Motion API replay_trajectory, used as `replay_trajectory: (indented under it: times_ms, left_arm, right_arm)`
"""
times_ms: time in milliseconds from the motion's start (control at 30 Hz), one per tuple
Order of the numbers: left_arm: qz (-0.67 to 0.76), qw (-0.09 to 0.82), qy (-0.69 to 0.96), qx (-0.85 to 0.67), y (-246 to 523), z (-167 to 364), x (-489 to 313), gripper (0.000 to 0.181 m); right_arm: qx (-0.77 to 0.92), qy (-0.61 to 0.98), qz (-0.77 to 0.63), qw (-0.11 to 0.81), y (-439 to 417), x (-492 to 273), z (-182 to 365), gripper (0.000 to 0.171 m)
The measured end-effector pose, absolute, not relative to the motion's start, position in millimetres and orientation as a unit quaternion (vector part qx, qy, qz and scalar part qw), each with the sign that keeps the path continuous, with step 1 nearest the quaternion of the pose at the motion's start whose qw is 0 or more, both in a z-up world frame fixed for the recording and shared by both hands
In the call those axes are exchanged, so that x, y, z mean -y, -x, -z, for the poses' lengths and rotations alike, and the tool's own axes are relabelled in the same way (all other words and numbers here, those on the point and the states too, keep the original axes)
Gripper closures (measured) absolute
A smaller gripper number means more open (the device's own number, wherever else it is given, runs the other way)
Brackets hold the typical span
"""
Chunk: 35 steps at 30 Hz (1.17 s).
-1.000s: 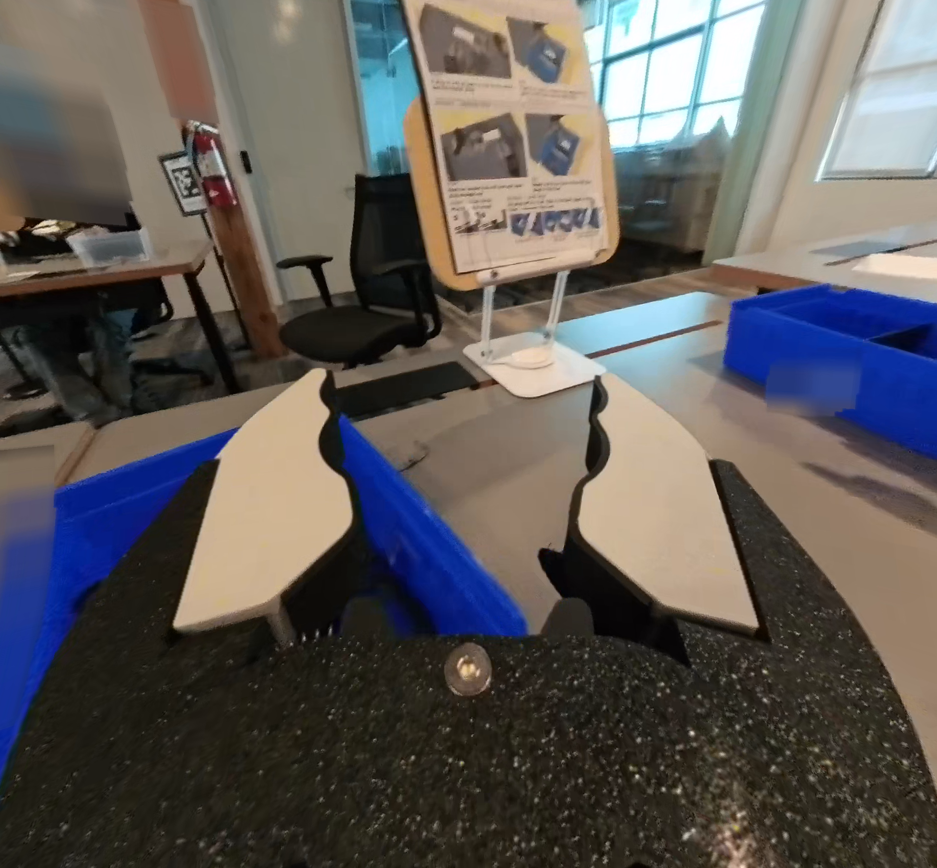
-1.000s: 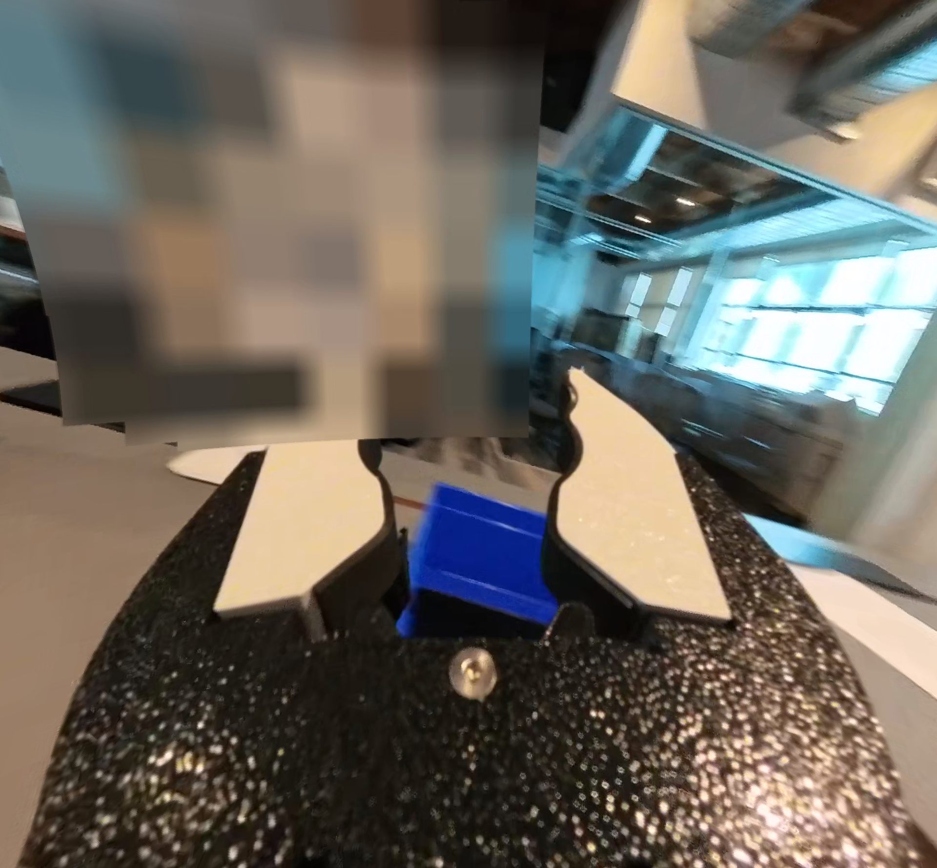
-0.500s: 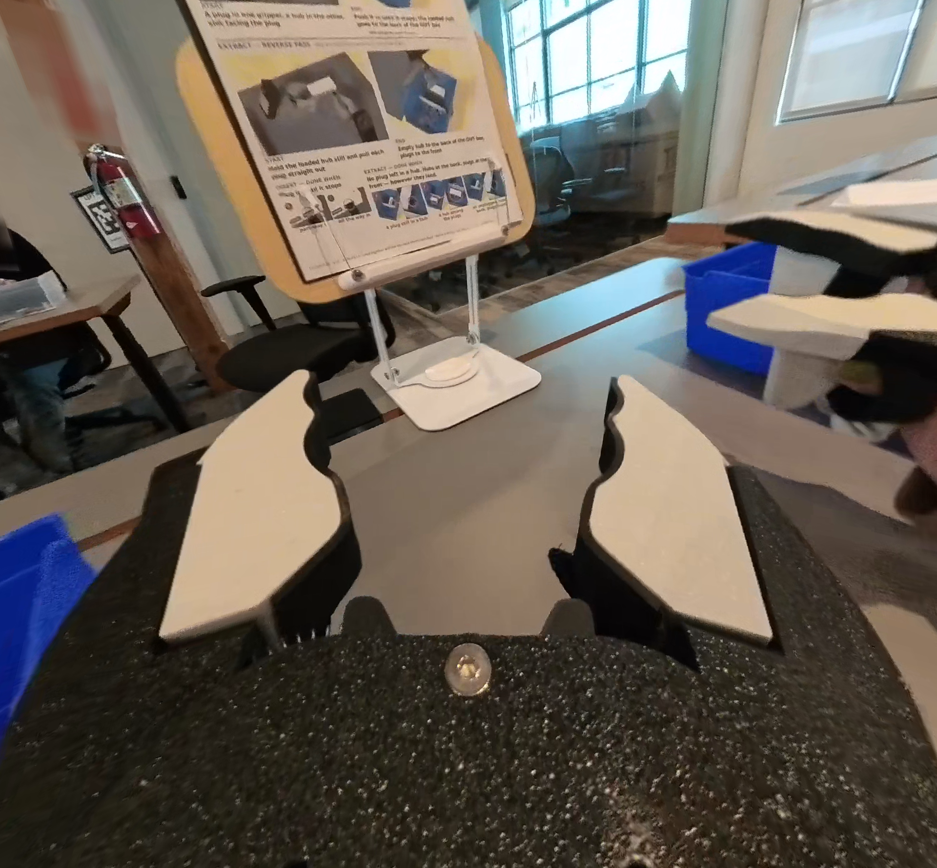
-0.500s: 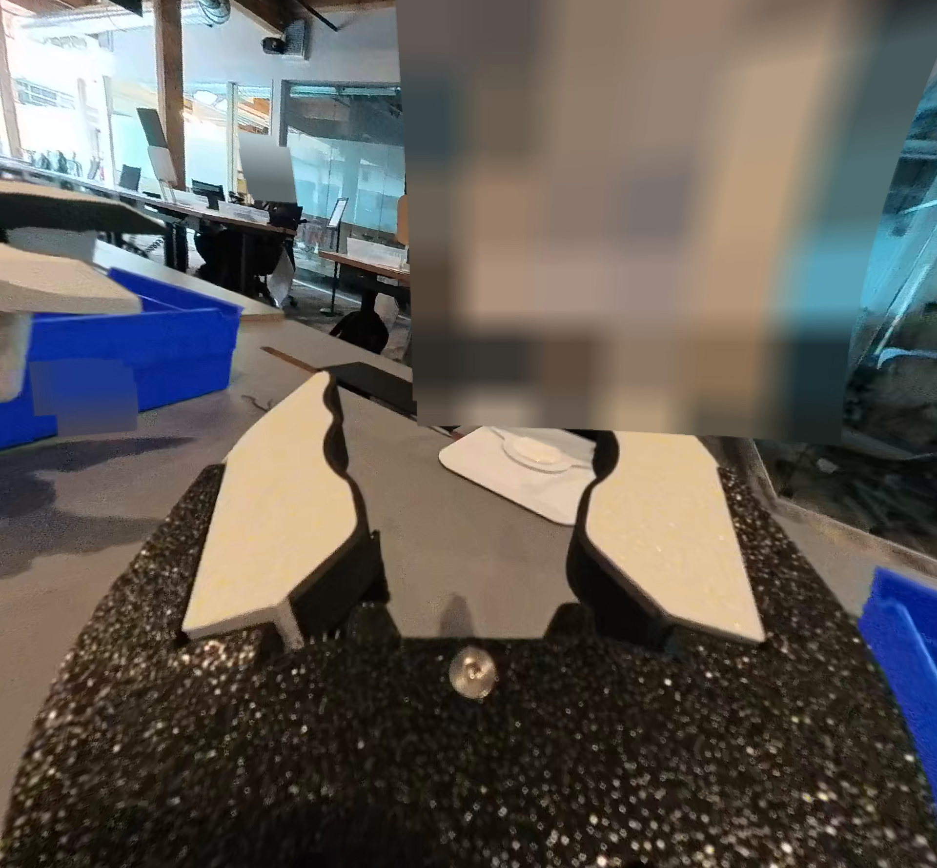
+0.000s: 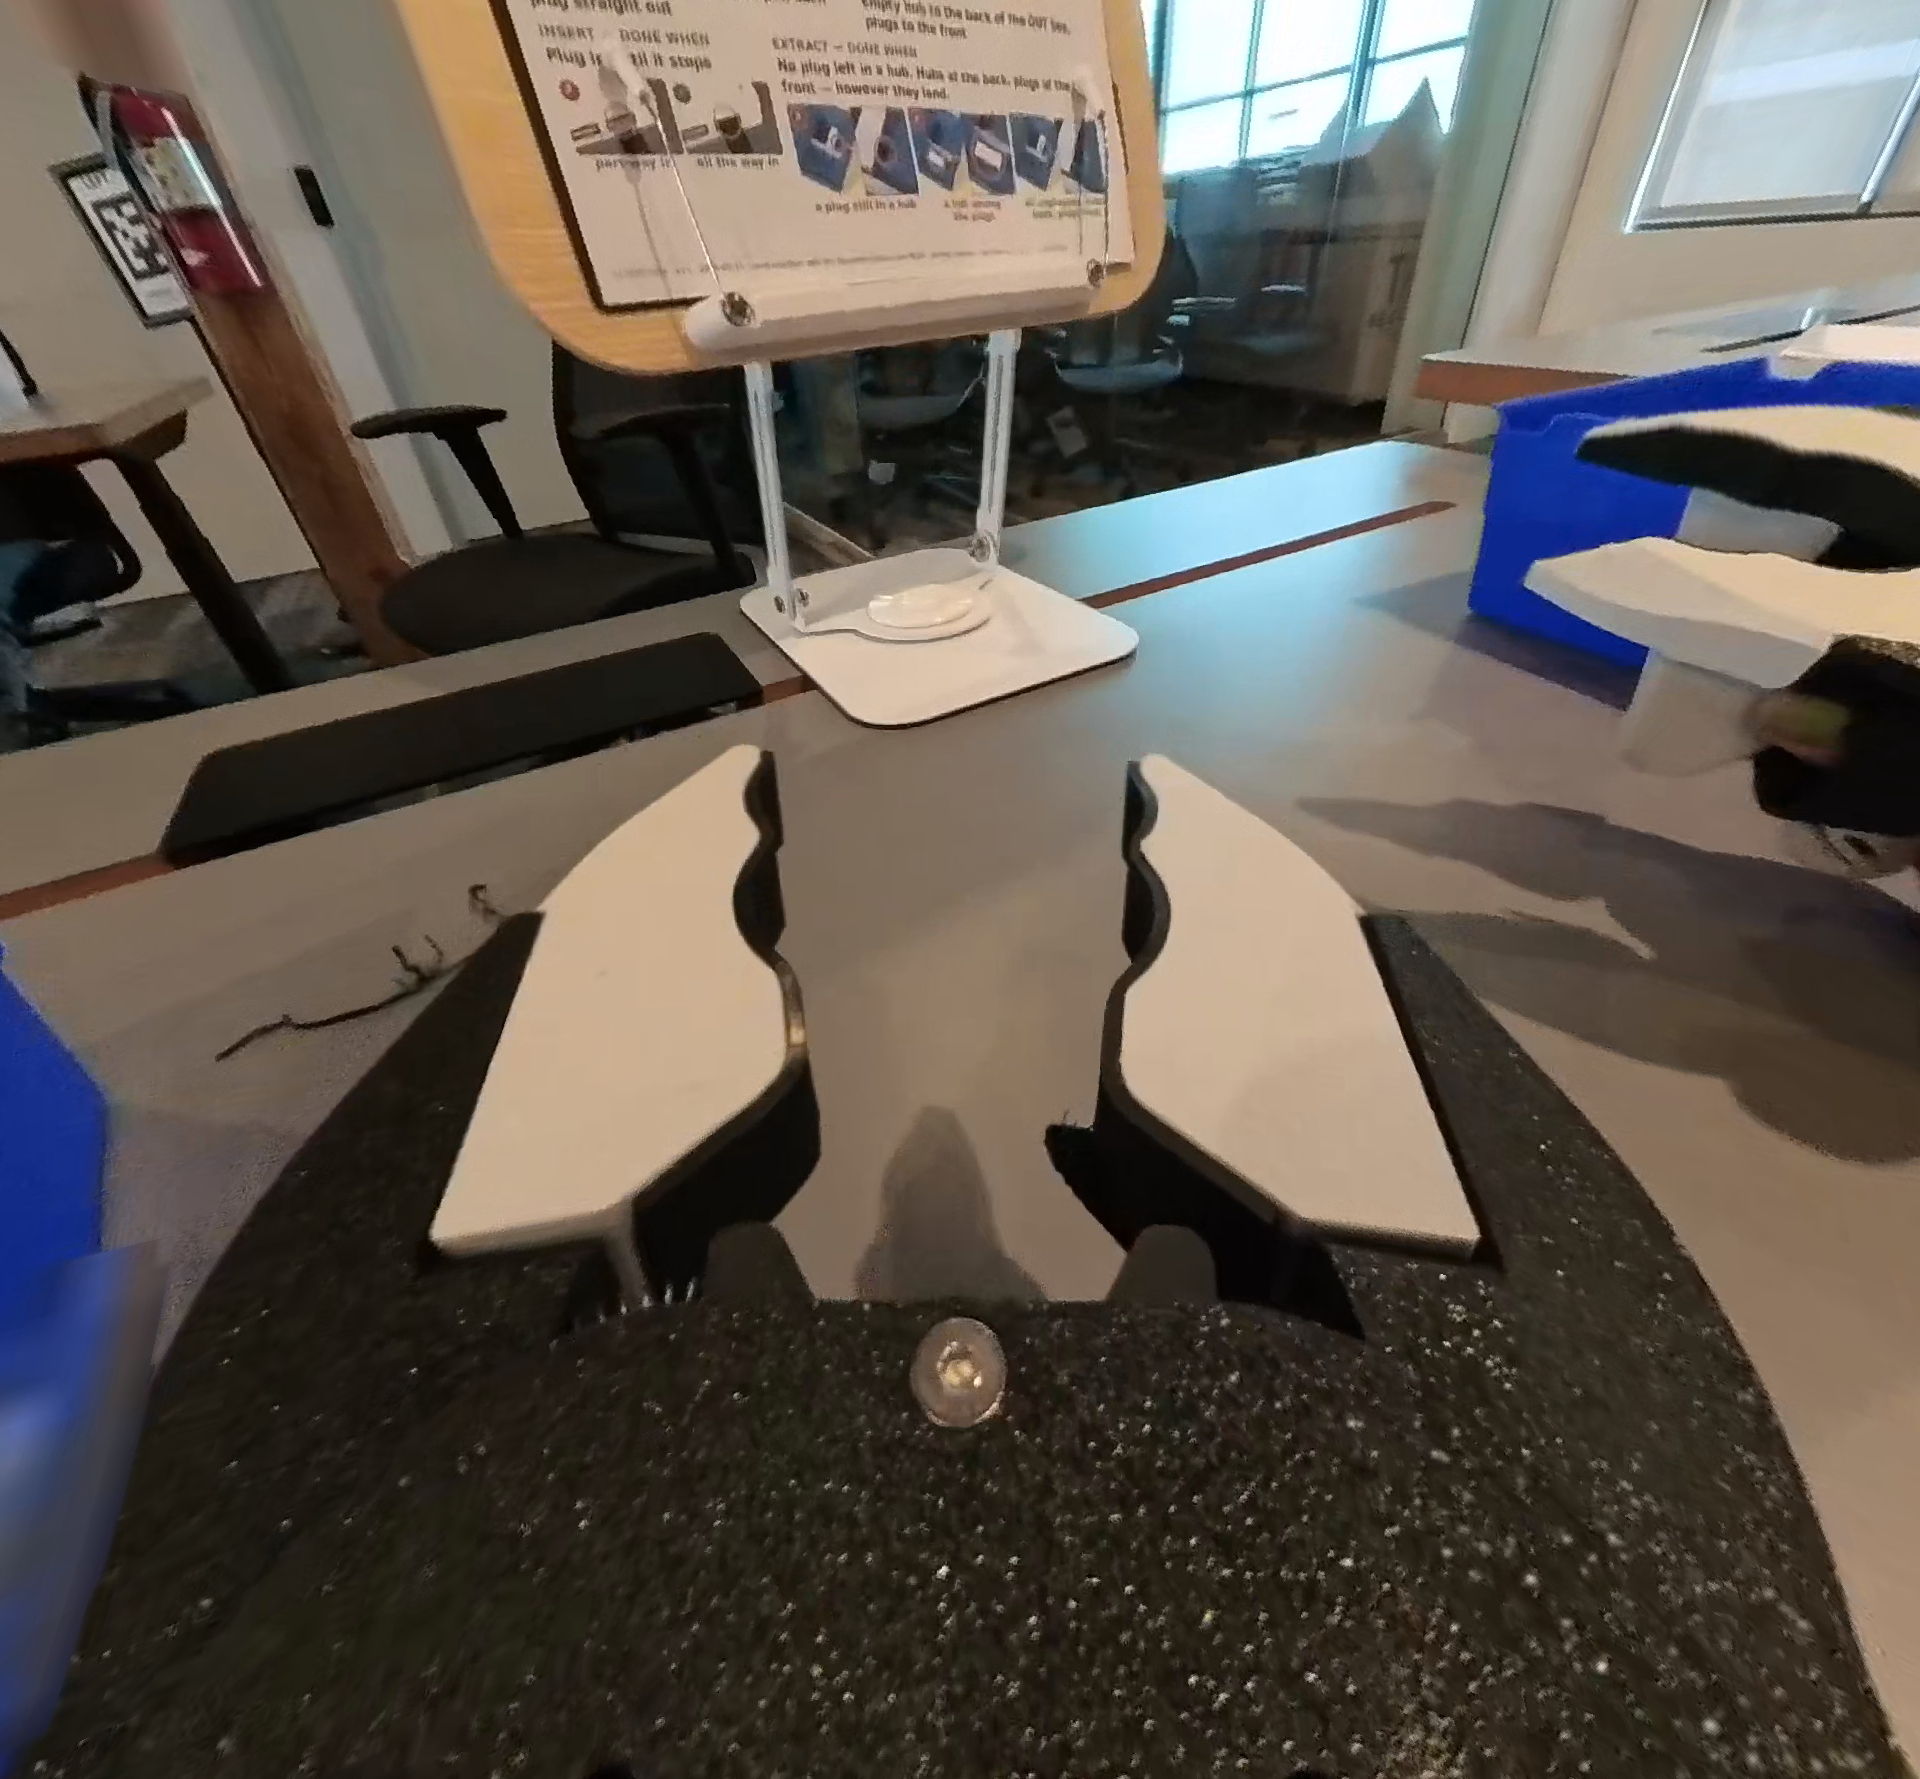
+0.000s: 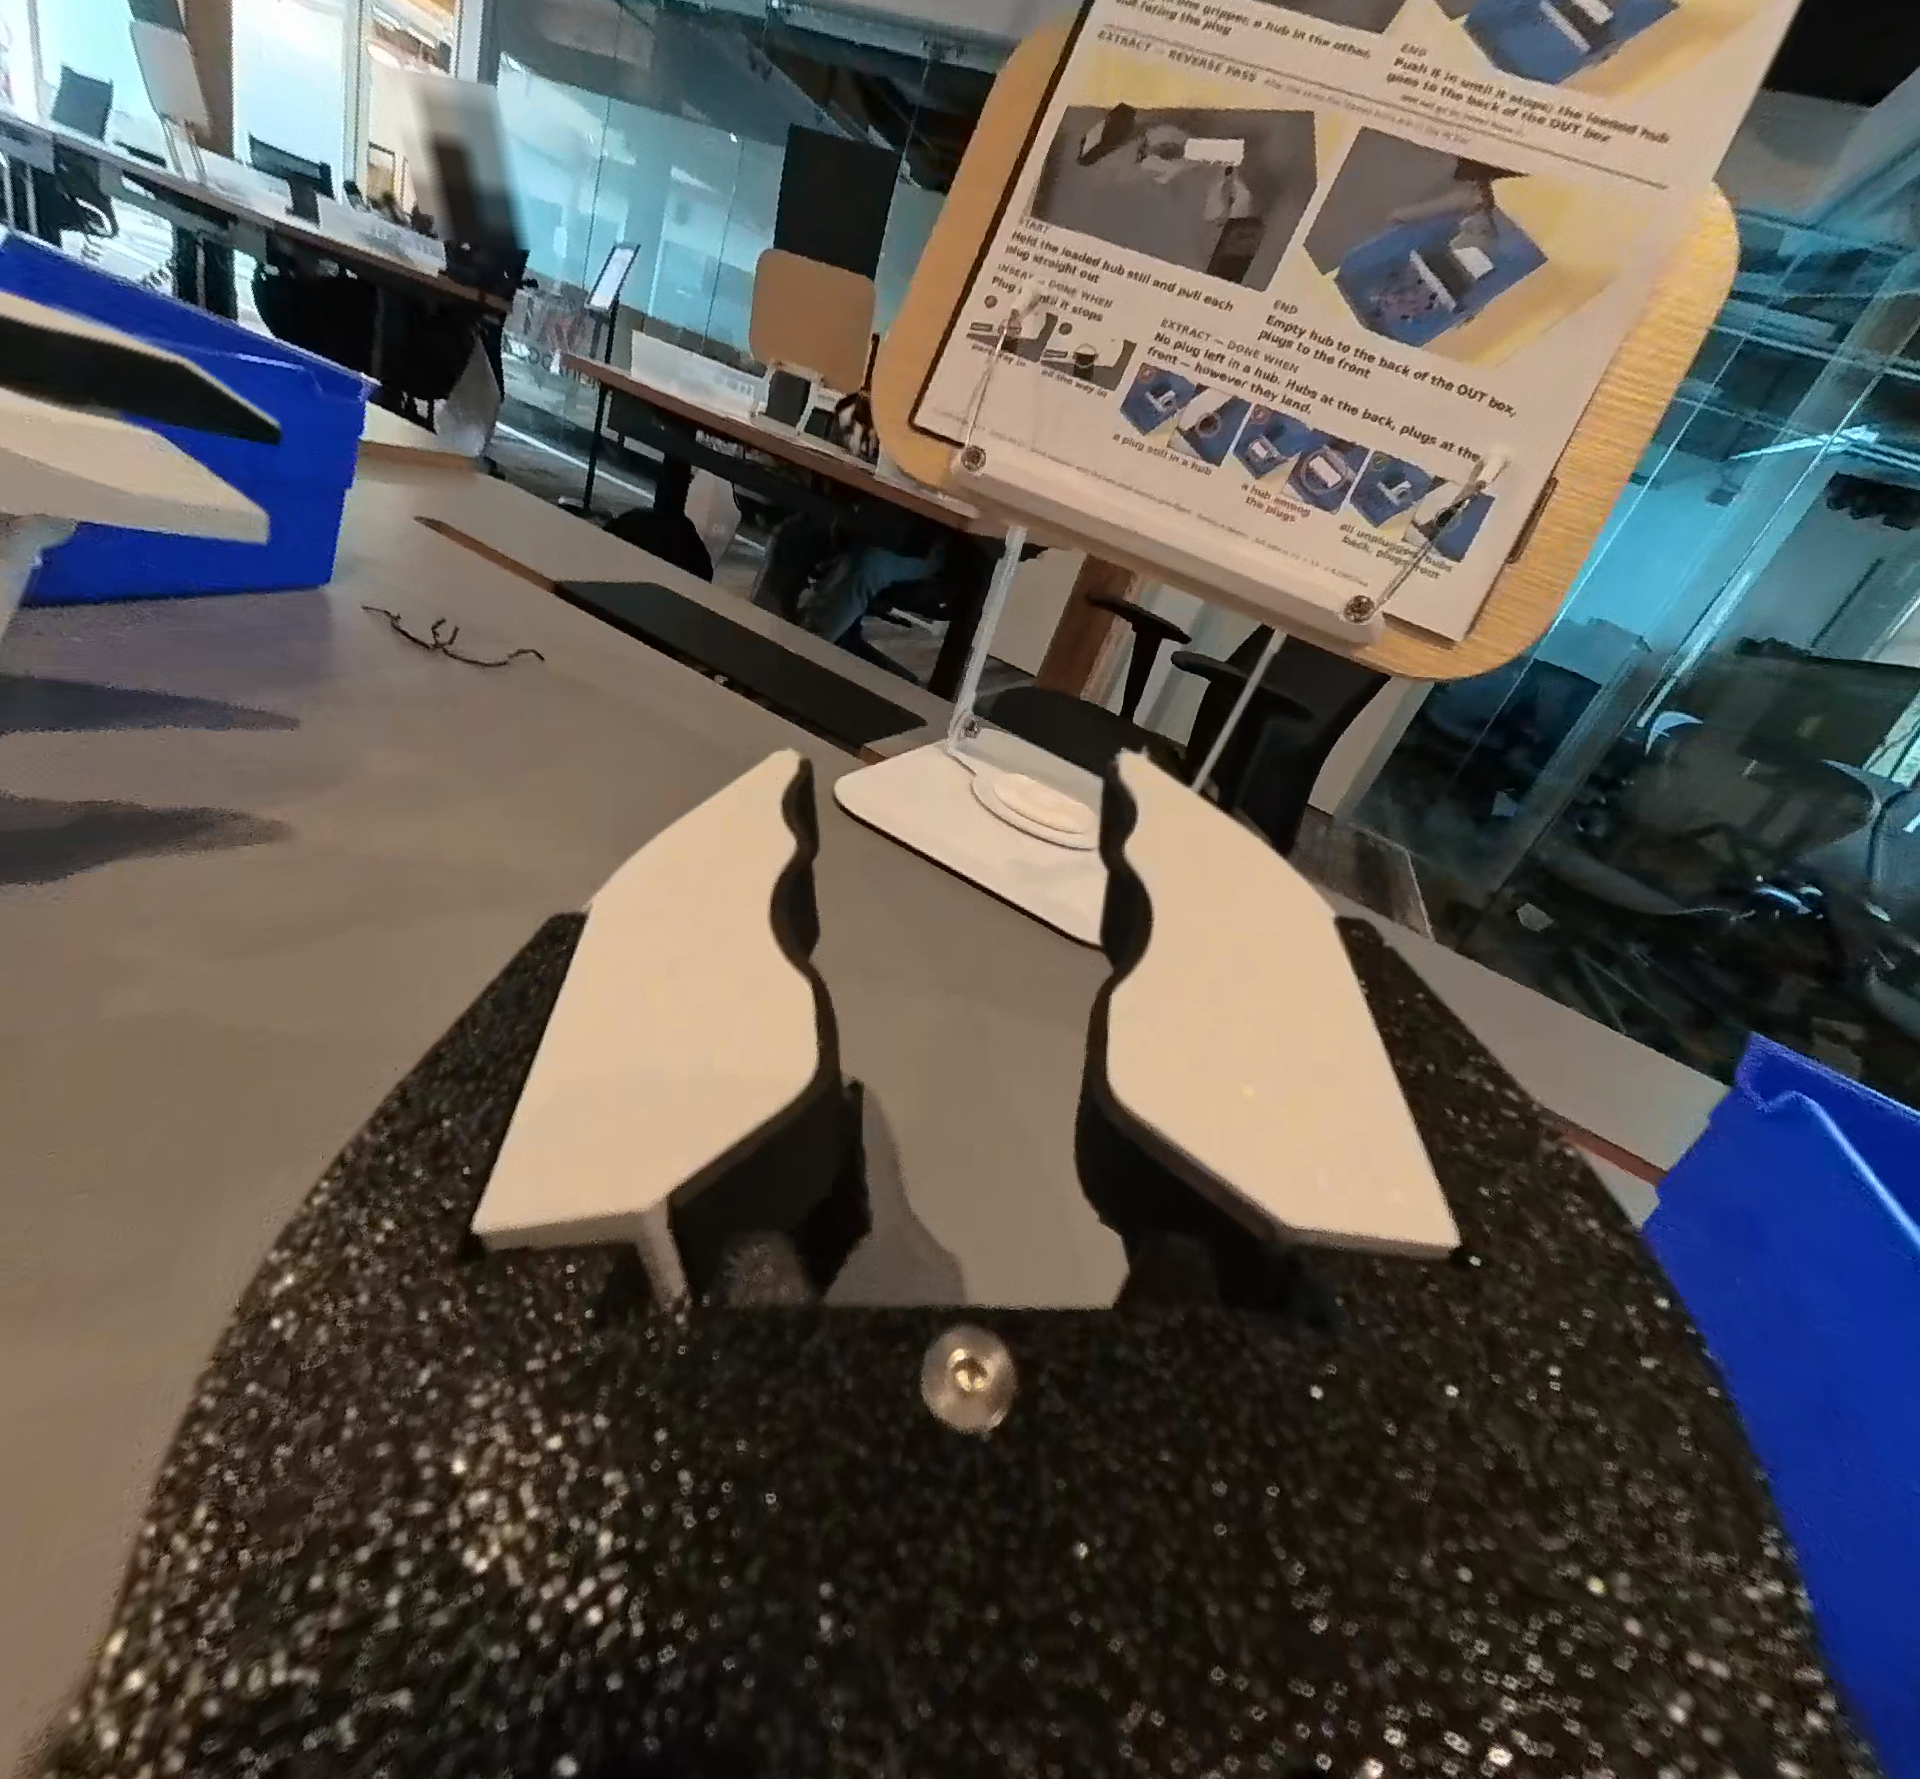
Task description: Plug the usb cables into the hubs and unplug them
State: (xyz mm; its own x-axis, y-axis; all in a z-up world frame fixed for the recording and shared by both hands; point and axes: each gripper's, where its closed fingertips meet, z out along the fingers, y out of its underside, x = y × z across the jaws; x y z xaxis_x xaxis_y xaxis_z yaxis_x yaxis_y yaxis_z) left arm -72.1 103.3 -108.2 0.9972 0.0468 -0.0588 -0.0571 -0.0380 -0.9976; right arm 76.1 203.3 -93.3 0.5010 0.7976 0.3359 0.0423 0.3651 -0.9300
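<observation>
No USB cable or hub shows in either view. My left gripper [image 5: 951, 794] is open and empty, low over the grey table [image 5: 935, 950], pointing at the instruction board's stand. My right gripper [image 6: 961, 784] is also open and empty, low over the table [image 6: 312, 846], pointing at the same stand from the right. Each gripper shows at the edge of the other's view: the right one [image 5: 1558, 514] at the far right, the left one [image 6: 268, 477] at the far left. Both look open there.
An instruction board [image 5: 831, 119] on a white stand base [image 5: 935, 649] stands at the table's far edge, with a black pad [image 5: 468, 732] beside it. Blue bins sit at the left [image 5: 42, 1158] and right [image 5: 1558, 503]. A dark wire scrap [image 5: 405, 971] lies on the table.
Both grippers have swung in from the blue bins toward the middle of the table and come lower. They now face the instruction board. Both stayed open and empty.
</observation>
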Motion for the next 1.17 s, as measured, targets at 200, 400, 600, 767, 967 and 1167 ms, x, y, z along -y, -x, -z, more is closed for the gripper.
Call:
replay_trajectory:
  times_ms: [200, 400, 600, 767, 967, 1167]
  left_arm:
    - [-0.002, 0.685, 0.728, -0.004, 67.6, 117.7, -104.1, 0.135]
    - [-0.038, 0.725, 0.686, -0.051, 66.0, 106.6, -99.2, 0.150]
    - [-0.008, 0.713, 0.700, -0.039, 65.9, 114.0, -101.5, 0.157]
    - [-0.005, 0.707, 0.706, -0.039, 66.2, 117.9, -101.0, 0.171]
    - [-0.021, 0.702, 0.710, -0.055, 62.2, 119.9, -101.2, 0.181]
    - [-0.006, 0.699, 0.713, -0.054, 61.5, 121.8, -102.6, 0.181]
  right_arm:
    - [0.417, 0.526, -0.278, 0.688, -77.2, -207.4, 100.0, 0.134]
    - [0.422, 0.536, -0.288, 0.672, -77.1, -206.7, 105.1, 0.158]
    - [0.432, 0.528, -0.274, 0.677, -76.2, -204.2, 105.9, 0.171]
    - [0.432, 0.536, -0.286, 0.667, -75.7, -204.2, 108.3, 0.171]
    - [0.412, 0.550, -0.311, 0.657, -78.9, -209.1, 107.9, 0.171]
    - [0.404, 0.563, -0.342, 0.635, -77.6, -209.6, 110.0, 0.171]
